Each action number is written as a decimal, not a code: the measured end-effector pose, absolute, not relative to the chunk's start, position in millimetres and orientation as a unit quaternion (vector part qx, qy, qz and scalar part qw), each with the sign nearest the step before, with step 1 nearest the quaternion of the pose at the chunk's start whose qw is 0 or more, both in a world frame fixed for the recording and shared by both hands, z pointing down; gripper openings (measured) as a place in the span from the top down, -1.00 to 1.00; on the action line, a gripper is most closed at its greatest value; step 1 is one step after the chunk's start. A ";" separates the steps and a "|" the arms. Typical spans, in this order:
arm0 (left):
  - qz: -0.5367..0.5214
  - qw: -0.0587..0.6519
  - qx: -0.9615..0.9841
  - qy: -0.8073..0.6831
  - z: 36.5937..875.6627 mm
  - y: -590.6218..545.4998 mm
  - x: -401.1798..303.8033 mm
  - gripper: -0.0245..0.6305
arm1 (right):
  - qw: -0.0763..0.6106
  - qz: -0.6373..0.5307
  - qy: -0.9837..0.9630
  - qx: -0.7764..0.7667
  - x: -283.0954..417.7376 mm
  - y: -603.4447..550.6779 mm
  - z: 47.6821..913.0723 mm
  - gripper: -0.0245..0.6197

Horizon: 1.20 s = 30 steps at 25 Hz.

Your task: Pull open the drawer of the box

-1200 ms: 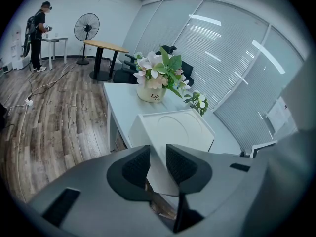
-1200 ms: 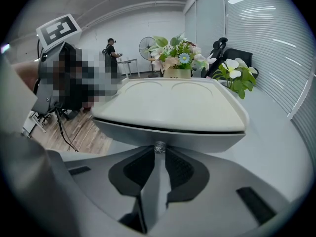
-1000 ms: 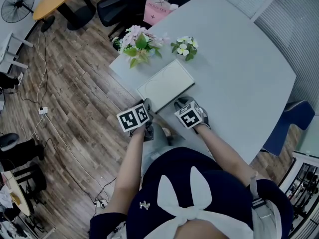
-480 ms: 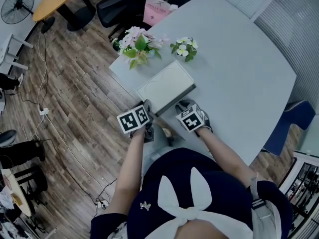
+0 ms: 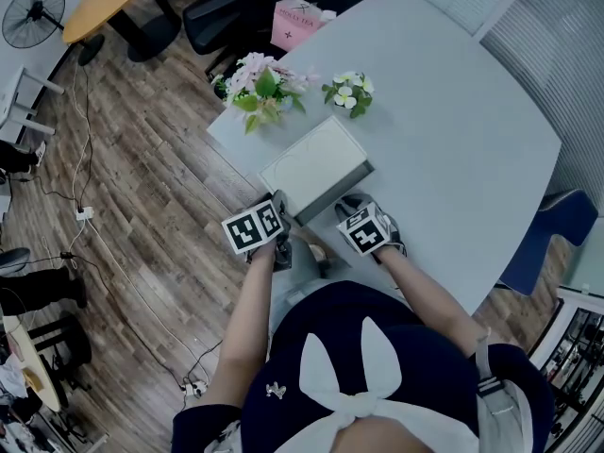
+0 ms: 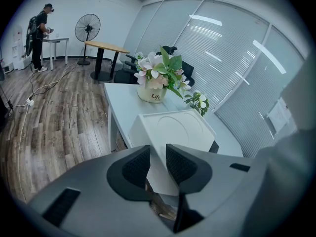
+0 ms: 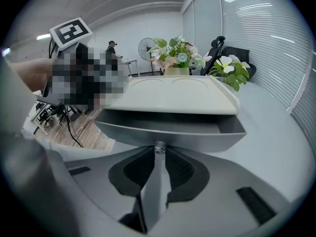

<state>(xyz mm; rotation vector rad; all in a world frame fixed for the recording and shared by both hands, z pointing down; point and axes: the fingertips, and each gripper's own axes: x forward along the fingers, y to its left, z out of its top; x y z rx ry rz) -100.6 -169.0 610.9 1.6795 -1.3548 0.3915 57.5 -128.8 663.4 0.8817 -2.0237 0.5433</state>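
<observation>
A flat white box [image 5: 316,161] lies near the left edge of the grey table [image 5: 453,140]. Its grey drawer [image 7: 168,130] stands partly pulled out toward me, and its inside looks empty. The drawer's small knob [image 7: 159,147] sits pinched at the jaw tips of my right gripper [image 7: 158,158], which is shut on it. In the head view that right gripper [image 5: 349,206] sits just in front of the drawer front. My left gripper [image 6: 157,161] is shut on the box's near left corner [image 6: 157,154]; seen from above, the left gripper [image 5: 280,204] is at the table edge.
A pot of pink flowers [image 5: 260,83] and a small plant with white flowers [image 5: 349,91] stand behind the box. Off the table's left edge lies wooden floor [image 5: 142,187] with cables, black chairs [image 5: 217,17], a pink bag [image 5: 297,19] and a fan [image 5: 33,9].
My right gripper has drawn back a little toward me with the knob, and the drawer shows slightly further out. The left gripper has stayed on the box corner.
</observation>
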 end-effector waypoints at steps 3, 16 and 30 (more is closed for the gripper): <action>0.159 0.457 0.681 -0.550 611.8 -168.9 -100.6 0.59 | 0.421 0.219 -0.808 0.351 59.2 -126.3 664.5 0.70; 0.156 0.456 0.682 -0.551 612.0 -169.1 -100.6 0.59 | 0.422 0.226 -0.805 0.351 66.8 -115.9 665.8 0.70; 0.158 0.454 0.683 -0.550 611.7 -170.8 -100.1 0.59 | 0.424 0.229 -0.803 0.350 77.3 -104.6 666.8 0.70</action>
